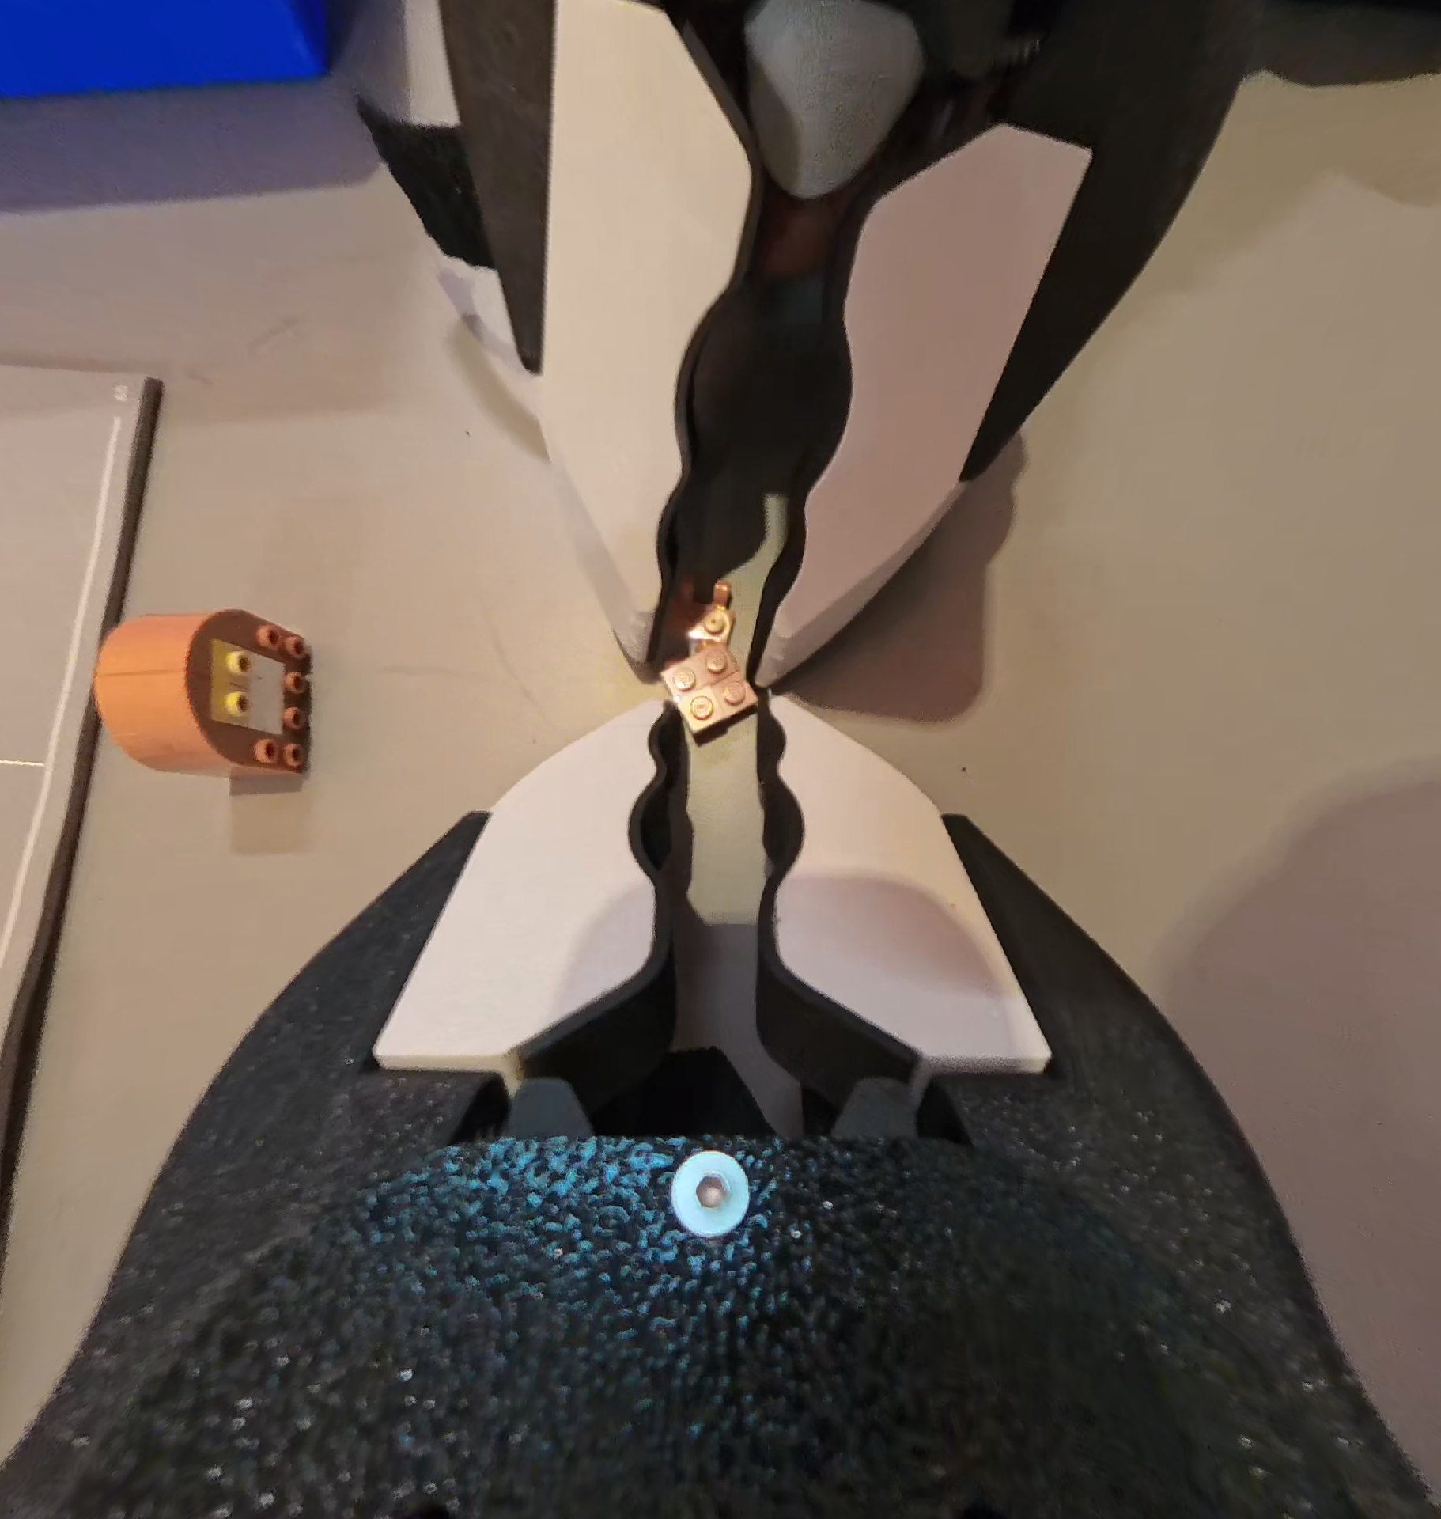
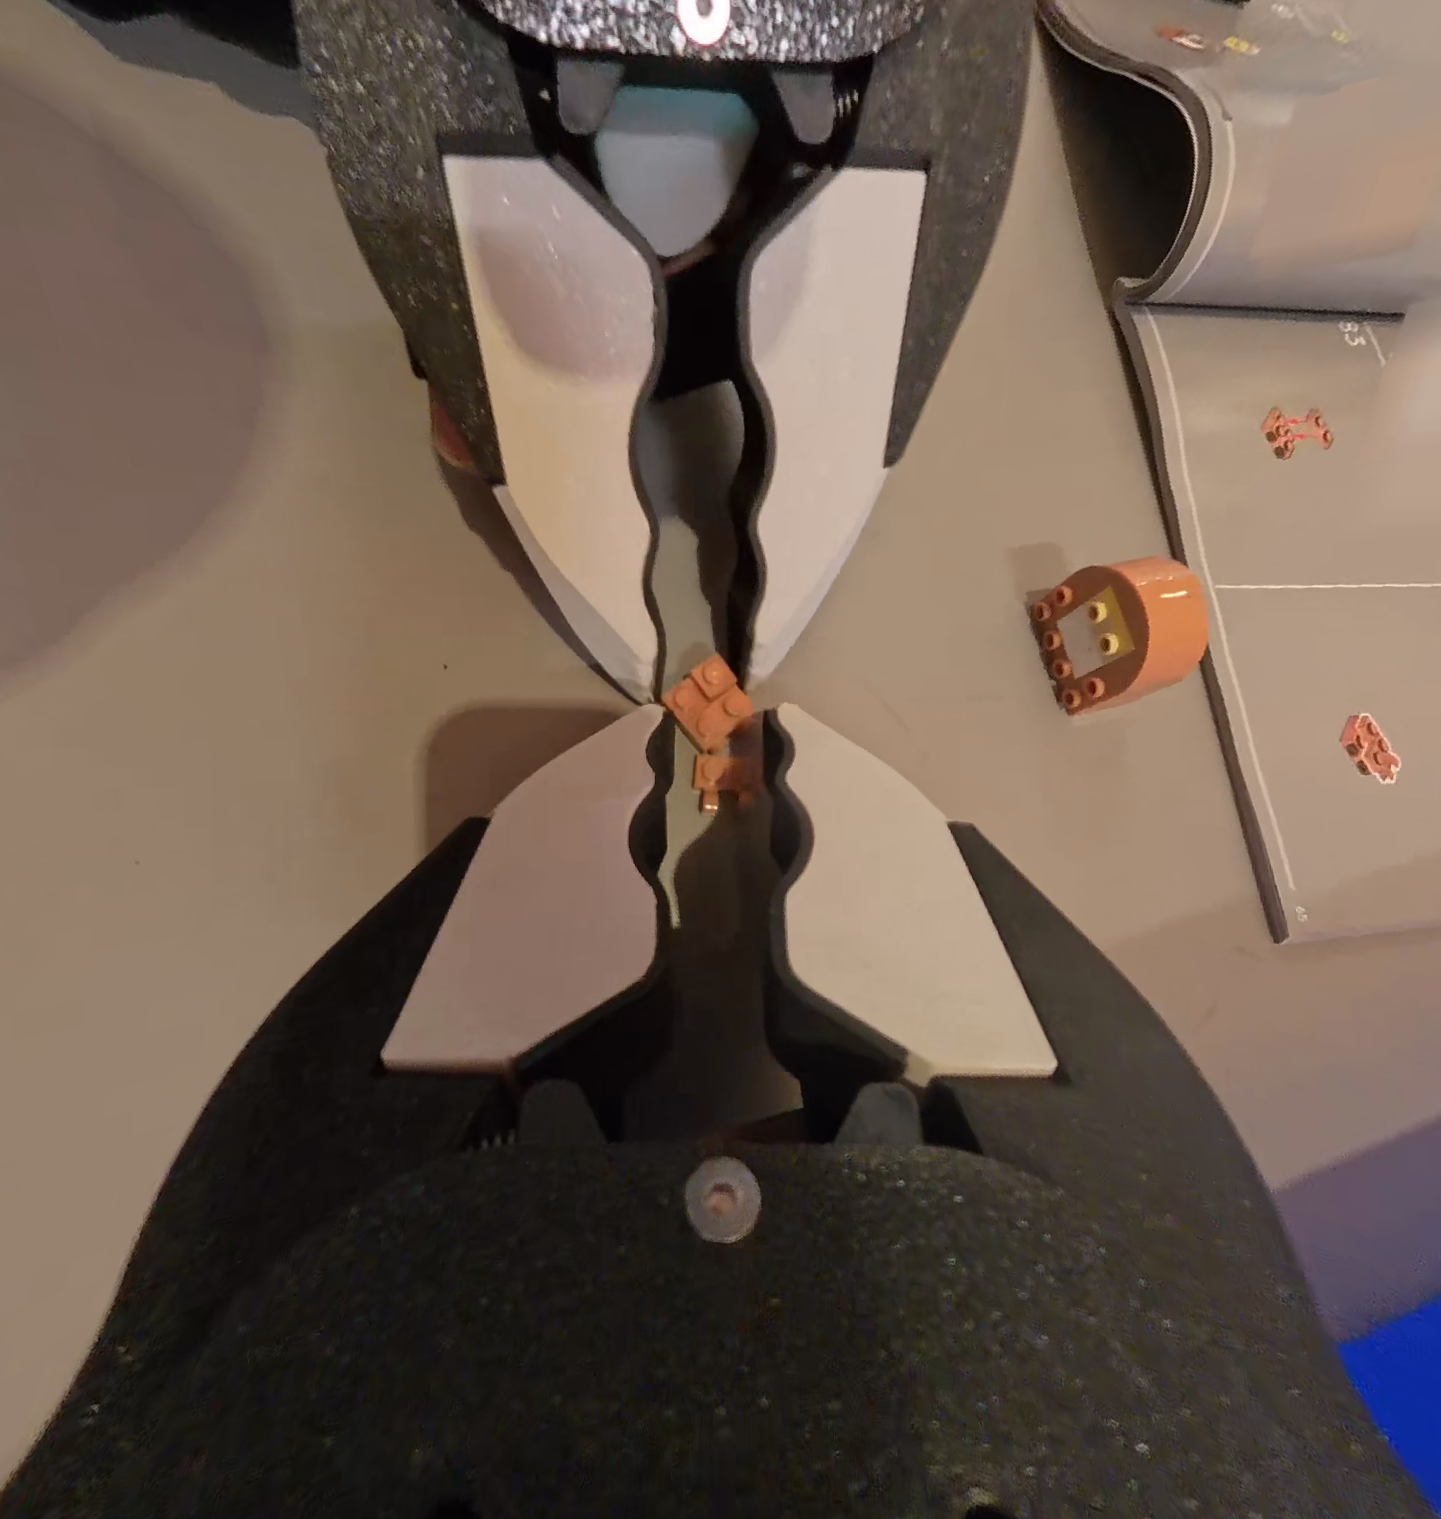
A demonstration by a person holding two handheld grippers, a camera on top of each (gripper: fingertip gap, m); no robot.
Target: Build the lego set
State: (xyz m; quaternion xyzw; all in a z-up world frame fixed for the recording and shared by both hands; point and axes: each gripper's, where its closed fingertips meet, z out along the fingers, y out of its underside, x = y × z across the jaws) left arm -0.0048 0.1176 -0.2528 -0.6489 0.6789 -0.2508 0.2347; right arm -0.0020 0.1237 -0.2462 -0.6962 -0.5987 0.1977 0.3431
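Note:
A small orange four-stud plate (image 1: 709, 694) with a tiny one-stud clip piece (image 1: 715, 626) joined to it sits where the two grippers meet tip to tip. My left gripper (image 1: 715, 711) is shut on the plate at its corners. The plate also shows in the right wrist view (image 2: 707, 700), between the left gripper's fingertips (image 2: 658, 686). My right gripper (image 2: 715, 723) faces it. Its jaws stand around the clip piece (image 2: 711, 773), which lies close to one pad with a gap to the other, so the right gripper is open.
A rounded orange-and-brown brick assembly (image 1: 199, 690) (image 2: 1120, 637) lies on the grey table beside a grey mat (image 1: 27, 657) (image 2: 1358, 822). Two small reddish pieces (image 2: 1296, 431) (image 2: 1370, 752) lie on the mat. A blue box (image 1: 125, 41) (image 2: 1424, 1397) stands at the edge. The tips of both grippers are at nearly the same place.

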